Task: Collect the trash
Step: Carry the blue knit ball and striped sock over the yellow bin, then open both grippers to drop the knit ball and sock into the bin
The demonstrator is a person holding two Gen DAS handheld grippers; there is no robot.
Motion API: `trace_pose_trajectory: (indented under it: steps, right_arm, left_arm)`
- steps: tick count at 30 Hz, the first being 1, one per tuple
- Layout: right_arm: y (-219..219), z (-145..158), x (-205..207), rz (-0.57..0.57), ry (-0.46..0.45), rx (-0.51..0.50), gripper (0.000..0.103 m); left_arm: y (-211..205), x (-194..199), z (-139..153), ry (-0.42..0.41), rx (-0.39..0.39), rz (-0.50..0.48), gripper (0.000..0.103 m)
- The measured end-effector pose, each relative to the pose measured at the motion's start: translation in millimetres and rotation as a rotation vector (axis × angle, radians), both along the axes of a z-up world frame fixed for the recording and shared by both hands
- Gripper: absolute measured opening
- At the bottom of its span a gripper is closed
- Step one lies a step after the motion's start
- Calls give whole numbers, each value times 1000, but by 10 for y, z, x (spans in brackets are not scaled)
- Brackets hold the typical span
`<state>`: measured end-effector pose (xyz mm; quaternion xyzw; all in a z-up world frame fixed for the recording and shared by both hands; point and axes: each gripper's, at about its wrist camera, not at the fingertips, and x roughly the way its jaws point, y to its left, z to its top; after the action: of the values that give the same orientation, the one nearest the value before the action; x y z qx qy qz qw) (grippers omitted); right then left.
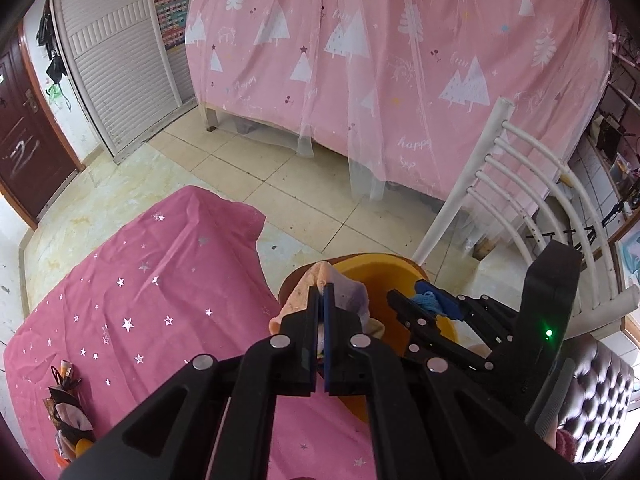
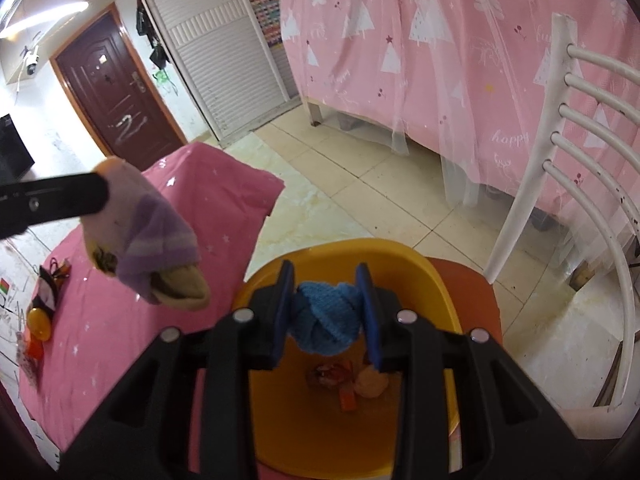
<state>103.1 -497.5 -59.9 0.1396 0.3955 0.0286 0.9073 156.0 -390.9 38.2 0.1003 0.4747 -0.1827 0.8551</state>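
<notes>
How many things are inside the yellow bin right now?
3 that I can see: a crinkly reddish wrapper, a small orange piece and a pale round thing, all on the yellow bin's bottom. The gripper and blue knitted ball may hide more.

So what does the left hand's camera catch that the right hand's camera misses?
Only the left wrist view shows the tufted dark seat at its right edge. Only the right wrist view shows the scraps lying inside the orange bin. Both show the left gripper shut on a purple sock and the right gripper holding a blue knitted ball over the bin.
</notes>
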Motion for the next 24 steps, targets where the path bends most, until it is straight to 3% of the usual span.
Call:
trace_pose_trajectory:
  steps: [3, 7, 8, 10, 11, 12, 24]
  right_arm:
    - [13, 0, 1, 2, -1, -2, 44]
    - [35, 23, -19, 4, -8, -7, 46]
    - [32, 25, -24, 3, -8, -5, 46]
    - [5, 22, -27, -3, -8, -1, 46]
    - [-6, 21, -32, -6, -8, -1, 46]
    - [-17, 25, -30, -10, -7, 1, 46]
    - [212, 196, -140, 34, -44, 2, 47]
  left_arm:
    - [-18, 18, -38, 17, -9, -1, 0]
    - [16, 50, -64, 21, -22, 21, 1]
    - [39, 61, -66, 24, -28, 26, 5]
    - [75, 89, -66, 32, -41, 31, 27]
    - [96, 94, -55, 23, -47, 40, 53]
    - [111, 92, -42, 13, -50, 48, 67]
    - [452, -63, 178, -45, -89, 98, 68]
